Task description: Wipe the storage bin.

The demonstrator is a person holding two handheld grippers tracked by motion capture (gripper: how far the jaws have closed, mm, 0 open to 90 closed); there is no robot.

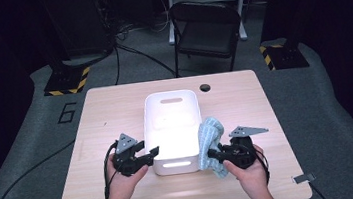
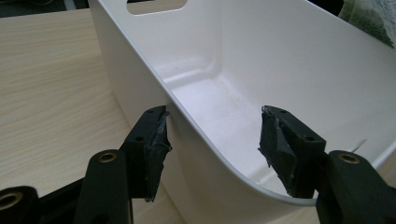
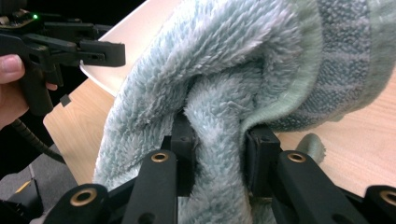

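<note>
So the bin (image 1: 171, 111) sits mid-surface (image 1: 105, 112), the towel (image 1: 211, 141) draped at its right wall, a hand-held gripper either side, and a chair (image 1: 205, 31) behind on the floor.

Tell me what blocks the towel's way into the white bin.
Nothing visible does. The right gripper holds the towel draped against the bin's right rim, and the bin looks empty inside. The left gripper only straddles the near left wall, jaws open.
</note>
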